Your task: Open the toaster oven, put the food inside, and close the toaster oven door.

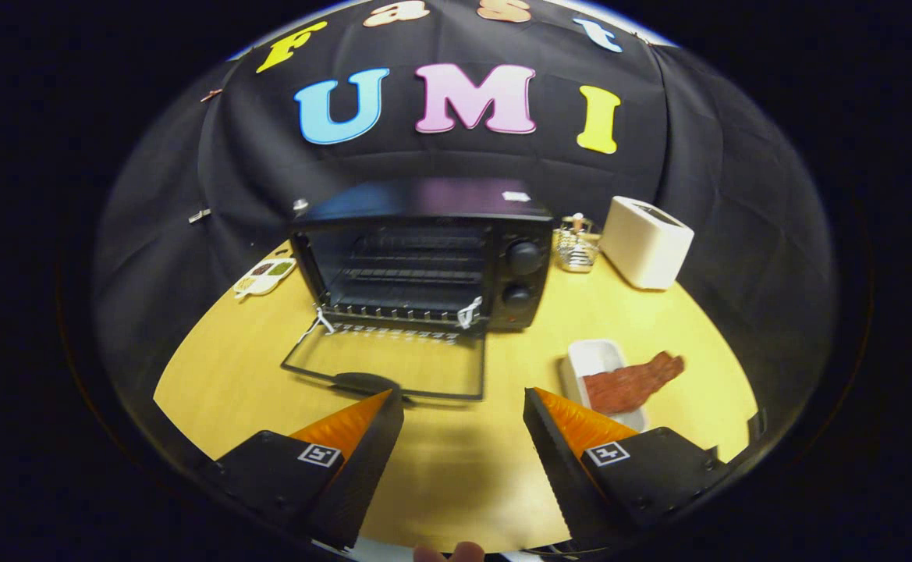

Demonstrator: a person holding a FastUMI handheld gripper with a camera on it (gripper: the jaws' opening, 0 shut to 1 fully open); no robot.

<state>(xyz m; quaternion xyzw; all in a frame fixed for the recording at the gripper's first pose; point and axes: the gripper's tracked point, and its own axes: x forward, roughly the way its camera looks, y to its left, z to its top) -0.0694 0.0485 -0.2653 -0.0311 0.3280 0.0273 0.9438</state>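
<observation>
Tool (463,400): we see fingers spread, holding nothing.
Oven (424,257): ahead, door (389,371) dropped flat on counter (456,468).
Meat (631,384): right of tool, across white tray (592,357).

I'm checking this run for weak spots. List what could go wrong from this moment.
1. The food lies across the white tray with one end overhanging its rim; a pinch at that end may drag or tip the tray.
2. The oven door lies flat on the table just ahead of the open gripper; carrying the food in low could knock it.
3. The toaster oven has a wire rack; the floppy food may snag on its front edge.
</observation>
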